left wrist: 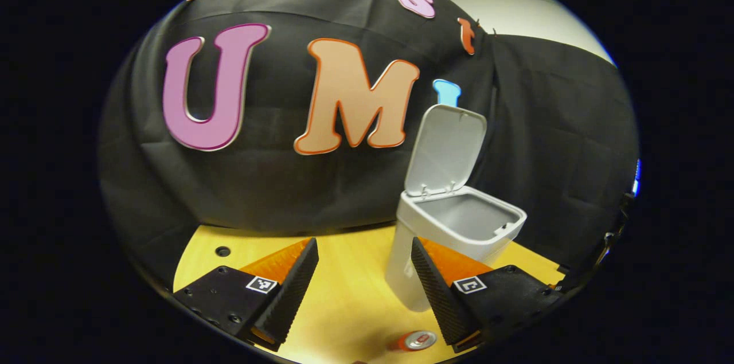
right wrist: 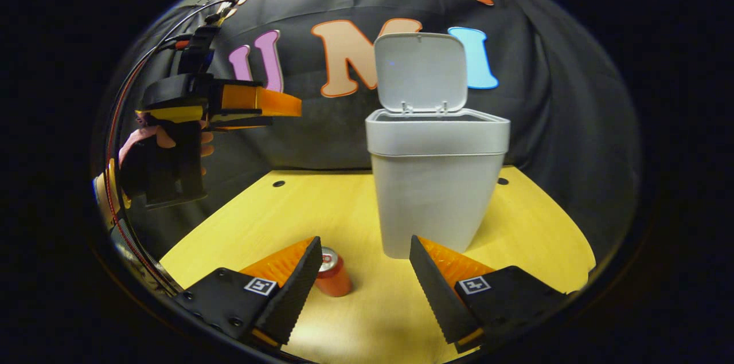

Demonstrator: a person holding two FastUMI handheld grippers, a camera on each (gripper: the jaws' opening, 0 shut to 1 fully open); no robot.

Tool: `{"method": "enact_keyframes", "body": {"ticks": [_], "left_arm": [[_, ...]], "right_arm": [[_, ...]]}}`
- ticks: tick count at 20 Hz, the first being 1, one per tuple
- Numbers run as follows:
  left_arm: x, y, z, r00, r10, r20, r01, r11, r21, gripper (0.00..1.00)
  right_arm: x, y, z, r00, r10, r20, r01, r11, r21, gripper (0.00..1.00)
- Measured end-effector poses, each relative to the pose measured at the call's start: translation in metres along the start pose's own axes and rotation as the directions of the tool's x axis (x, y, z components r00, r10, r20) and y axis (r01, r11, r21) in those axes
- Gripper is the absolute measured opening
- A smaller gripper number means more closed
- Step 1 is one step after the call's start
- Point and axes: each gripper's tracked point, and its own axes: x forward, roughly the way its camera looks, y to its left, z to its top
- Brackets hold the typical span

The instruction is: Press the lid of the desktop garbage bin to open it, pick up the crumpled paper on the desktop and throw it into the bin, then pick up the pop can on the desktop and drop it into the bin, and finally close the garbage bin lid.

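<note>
Here the bin (right wrist: 437, 180) stands open beside the pop can (right wrist: 332, 276).

Pop can (left wrist: 417, 340) lying blurred near the bottom edge of the left gripper view, partly covered by a finger; in the right gripper view, partly tucked behind that gripper's own finger. Bin (right wrist: 434, 173) interior out of sight from the right gripper view, with only the rim and raised lid (right wrist: 420, 71) showing. Left gripper (right wrist: 289, 106) seen side-on, finger gap impossible to judge there.
</note>
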Motion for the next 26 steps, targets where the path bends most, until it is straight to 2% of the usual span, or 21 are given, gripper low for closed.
{"method": "enact_keyframes", "body": {"ticks": [4, 9, 15, 21, 26], "left_arm": [[-0.028, 0.046, -0.014, 0.993, 0.119, 0.004, -0.118, 0.992, -0.050, 0.95], [-0.059, 0.093, -0.044, 0.973, 0.227, -0.027, -0.229, 0.969, -0.095, 0.95], [-0.082, 0.116, -0.074, 0.958, 0.279, -0.065, -0.286, 0.950, -0.127, 0.96], [-0.088, 0.111, -0.108, 0.954, 0.270, -0.128, -0.287, 0.948, -0.136, 0.95], [-0.087, 0.105, -0.125, 0.954, 0.255, -0.158, -0.276, 0.953, -0.127, 0.95]], "right_arm": [[0.019, 0.025, -0.009, 0.996, 0.088, -0.030, -0.089, 0.995, -0.040, 0.99], [0.042, 0.044, -0.023, 0.989, 0.141, -0.049, -0.145, 0.985, -0.095, 0.99], [0.062, 0.057, -0.057, 0.980, 0.171, -0.100, -0.183, 0.974, -0.136, 0.99], [0.079, 0.057, -0.081, 0.978, 0.166, -0.131, -0.188, 0.965, -0.181, 0.99], [0.093, 0.055, -0.103, 0.970, 0.169, -0.172, -0.198, 0.966, -0.168, 1.00]]}}
